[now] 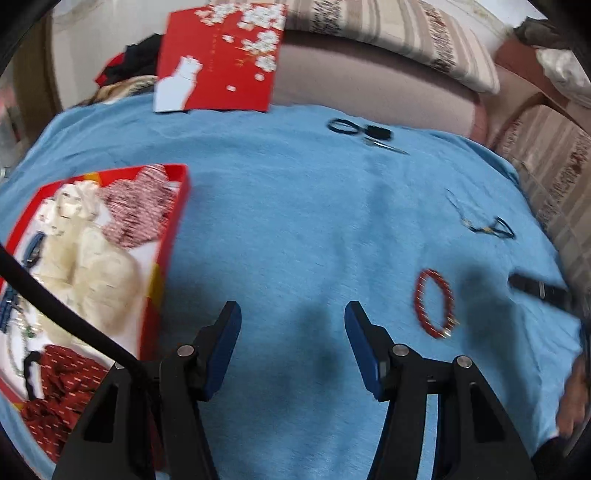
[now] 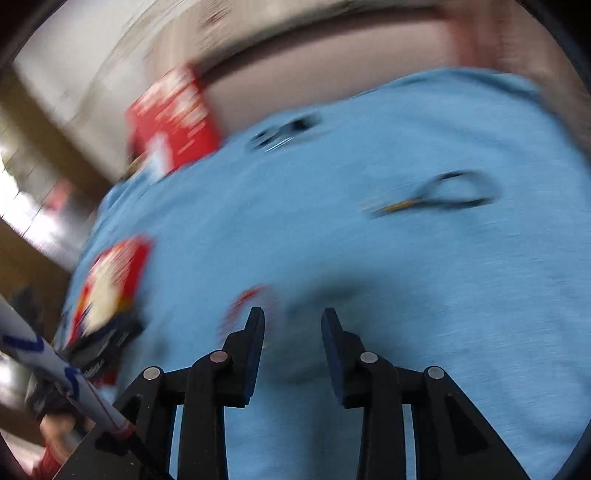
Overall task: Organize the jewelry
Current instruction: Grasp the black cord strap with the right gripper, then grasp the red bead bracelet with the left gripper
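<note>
Left gripper (image 1: pixel 292 314): nearest the lens in the left wrist view, black frame with blue pads, jaws spread wide, nothing between them, poised over bare blue cloth (image 1: pixel 295 221). Right gripper (image 2: pixel 293 317): black frame, blue pads, jaws likewise parted and empty, above the same cloth; the right wrist view is heavily motion-blurred. Red bead bracelet (image 1: pixel 435 303): one closed loop lying flat on the cloth, just to the right of the left gripper's right finger, not touched by either tool; in the right wrist view it appears only as a red smear beside the left fingertip (image 2: pixel 255 321). Open red box (image 1: pixel 166 236): at the left of the cloth, beside the left gripper, holding a cream figurine (image 1: pixel 85 258), two red patterned fabric pieces, and what look like blue and green beaded items along its left edge, too blurred to name exactly. Black strap (image 1: pixel 539 291): at the right edge of the cloth, beyond the bracelet. Dark cord bracelet (image 1: pixel 491 227): a thin loop with a gold-coloured fitting, farther back on the right, well apart from the red one. Black ring-shaped item with a small metal tool (image 1: pixel 364 133): near the far edge of the cloth, detail uncertain. Red box lid (image 1: pixel 221 55): white blossom print, propped upright at the far edge. Striped cushions (image 1: pixel 388 33): behind the cloth on a pinkish sofa.
</note>
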The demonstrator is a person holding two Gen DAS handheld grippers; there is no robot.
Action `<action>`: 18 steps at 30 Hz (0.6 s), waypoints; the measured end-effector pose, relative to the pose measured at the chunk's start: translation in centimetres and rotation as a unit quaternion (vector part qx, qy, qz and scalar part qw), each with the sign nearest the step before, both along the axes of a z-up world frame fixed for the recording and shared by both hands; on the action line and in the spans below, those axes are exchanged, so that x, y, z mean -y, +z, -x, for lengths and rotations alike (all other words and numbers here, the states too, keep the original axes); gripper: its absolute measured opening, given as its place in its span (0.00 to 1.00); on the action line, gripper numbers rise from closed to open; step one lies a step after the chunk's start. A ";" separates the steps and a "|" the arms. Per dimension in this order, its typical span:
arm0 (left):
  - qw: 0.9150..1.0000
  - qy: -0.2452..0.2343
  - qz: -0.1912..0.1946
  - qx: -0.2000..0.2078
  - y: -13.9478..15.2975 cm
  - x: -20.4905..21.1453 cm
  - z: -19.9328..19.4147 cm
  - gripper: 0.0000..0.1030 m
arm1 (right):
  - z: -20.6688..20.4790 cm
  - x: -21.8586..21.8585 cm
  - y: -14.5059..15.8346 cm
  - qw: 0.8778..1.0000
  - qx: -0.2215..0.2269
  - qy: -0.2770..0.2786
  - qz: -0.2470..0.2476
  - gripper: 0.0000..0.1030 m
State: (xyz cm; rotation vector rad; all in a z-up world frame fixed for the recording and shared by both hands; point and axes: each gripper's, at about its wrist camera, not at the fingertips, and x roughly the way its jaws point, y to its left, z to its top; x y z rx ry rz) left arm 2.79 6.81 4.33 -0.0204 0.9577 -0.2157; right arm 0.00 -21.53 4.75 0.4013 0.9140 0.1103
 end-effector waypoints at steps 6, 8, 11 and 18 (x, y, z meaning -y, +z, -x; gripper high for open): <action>0.994 -0.074 0.063 -0.049 -1.1 2.7 0.2 0.35 | -0.7 7.7 -1.2 0.992 -0.003 -0.118 -0.048 0.34; 0.992 -0.085 0.072 -0.061 -1.6 3.6 0.2 0.35 | -1.7 8.1 -1.7 0.989 -0.002 -0.125 -0.075 0.34; 0.989 -0.106 0.077 -0.074 -2.4 5.1 0.1 0.35 | -3.1 8.3 -2.6 0.987 -0.009 -0.122 -0.104 0.34; 0.983 -0.113 0.102 -0.099 -3.4 7.7 -2.3 0.35 | -6.5 6.9 -3.0 0.989 -0.004 -0.108 -0.103 0.36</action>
